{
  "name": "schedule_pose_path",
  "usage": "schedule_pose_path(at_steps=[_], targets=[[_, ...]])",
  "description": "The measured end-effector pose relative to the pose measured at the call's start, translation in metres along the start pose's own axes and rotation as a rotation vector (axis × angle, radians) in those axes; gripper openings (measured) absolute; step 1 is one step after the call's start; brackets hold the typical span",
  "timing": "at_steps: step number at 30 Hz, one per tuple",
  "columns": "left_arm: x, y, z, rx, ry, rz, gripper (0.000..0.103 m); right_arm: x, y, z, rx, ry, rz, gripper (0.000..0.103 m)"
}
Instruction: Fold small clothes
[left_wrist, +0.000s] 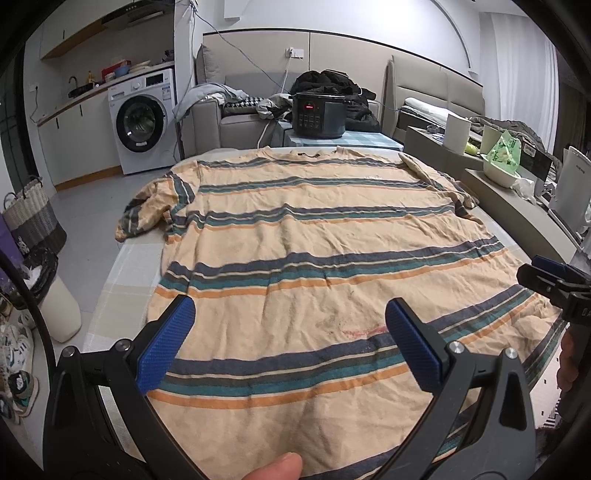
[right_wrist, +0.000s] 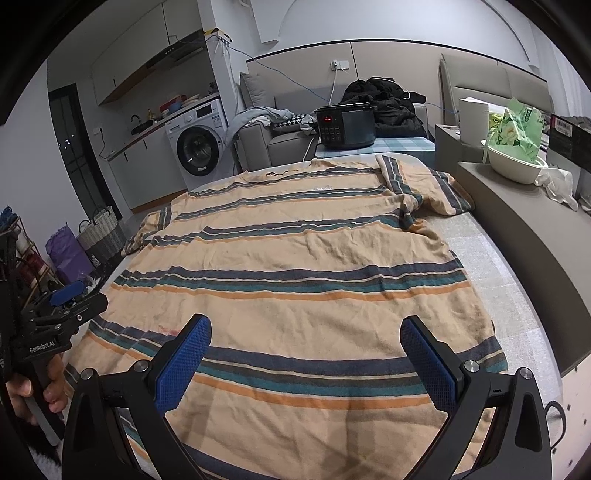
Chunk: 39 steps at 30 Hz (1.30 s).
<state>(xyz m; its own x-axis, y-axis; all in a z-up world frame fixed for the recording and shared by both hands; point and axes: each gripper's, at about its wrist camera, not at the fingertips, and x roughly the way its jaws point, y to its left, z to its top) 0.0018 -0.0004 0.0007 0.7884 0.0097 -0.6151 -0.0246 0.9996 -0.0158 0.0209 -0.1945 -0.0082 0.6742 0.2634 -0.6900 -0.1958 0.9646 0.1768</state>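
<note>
A peach T-shirt with navy, teal and orange stripes lies spread flat on the table, collar at the far end, hem toward me. In the right wrist view the same T-shirt fills the tabletop, its right sleeve folded inward and crumpled. My left gripper hovers open above the hem's left half, blue pads wide apart, nothing between them. My right gripper is open over the hem's right half. Each gripper shows at the edge of the other's view: the right one, the left one.
A dark multicooker stands beyond the collar on a checked cloth. A grey ledge along the right carries a white bowl with a green bag. A washing machine, baskets and shoes are on the floor to the left.
</note>
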Motion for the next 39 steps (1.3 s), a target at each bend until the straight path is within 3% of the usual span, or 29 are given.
schedule_pose_path(at_steps=[9,22,27,34,39], targets=[[-0.01,0.007,0.016,-0.012,-0.055,0.015,0.102,0.001,0.002,0.004,-0.002,-0.014,0.036,0.103],[0.001,0.01,0.019,-0.05,-0.054,-0.019,0.102,-0.003,0.007,0.008,-0.031,-0.076,0.072,0.103],[0.007,0.015,0.02,-0.08,-0.046,-0.036,0.102,0.016,0.014,0.005,-0.1,0.022,0.06,0.103],[0.009,0.015,0.02,-0.088,-0.065,0.044,0.102,0.004,0.007,0.007,-0.062,-0.074,0.03,0.103],[0.012,0.014,0.02,-0.07,-0.053,-0.015,0.102,0.004,-0.002,0.008,-0.017,-0.08,0.018,0.103]])
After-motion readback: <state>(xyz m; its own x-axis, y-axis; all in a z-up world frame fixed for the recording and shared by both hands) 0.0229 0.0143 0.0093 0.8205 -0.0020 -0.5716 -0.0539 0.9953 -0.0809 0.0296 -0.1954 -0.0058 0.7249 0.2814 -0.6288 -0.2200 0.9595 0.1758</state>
